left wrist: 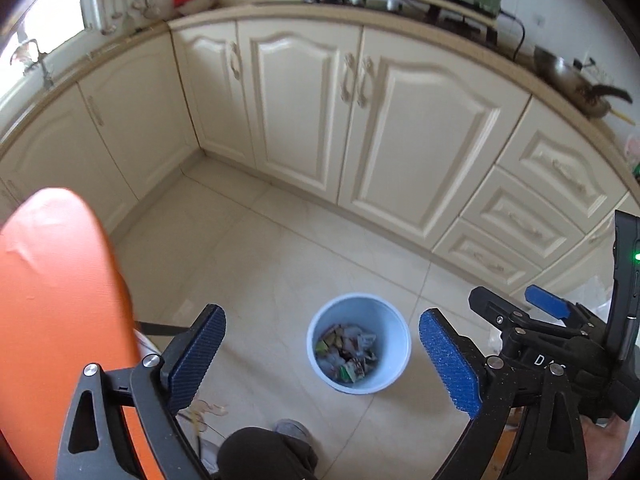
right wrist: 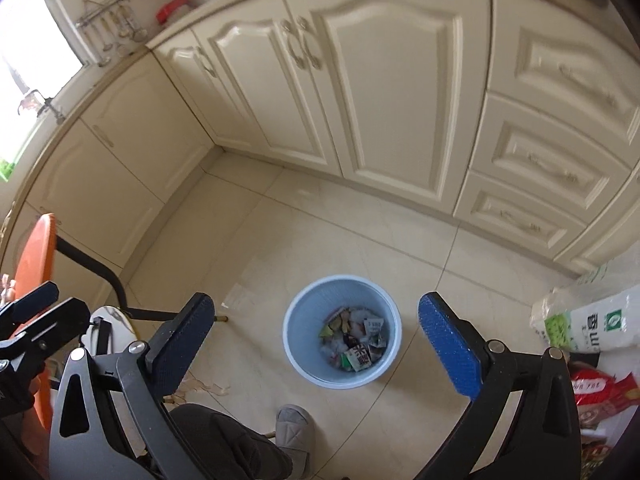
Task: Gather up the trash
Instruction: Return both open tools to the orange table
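A light blue trash bin (left wrist: 394,326) stands on the tiled floor, holding crumpled wrappers and paper (left wrist: 348,352). My left gripper (left wrist: 322,360) is open and empty, held above and in front of the bin. The right gripper shows at the right edge of the left wrist view (left wrist: 548,308). In the right wrist view the same bin (right wrist: 298,322) with its trash (right wrist: 354,344) sits between my fingers. My right gripper (right wrist: 316,350) is open and empty, above the bin. The left gripper shows at the left edge of the right wrist view (right wrist: 36,320).
Cream kitchen cabinets (left wrist: 360,120) line the back and left. An orange chair back (left wrist: 52,300) stands at my left. Bags of rice and packets (right wrist: 592,328) lie at the right. A person's dark-trousered knee (right wrist: 224,436) and grey slipper (right wrist: 294,424) are below. Light scraps (right wrist: 208,388) lie on the floor.
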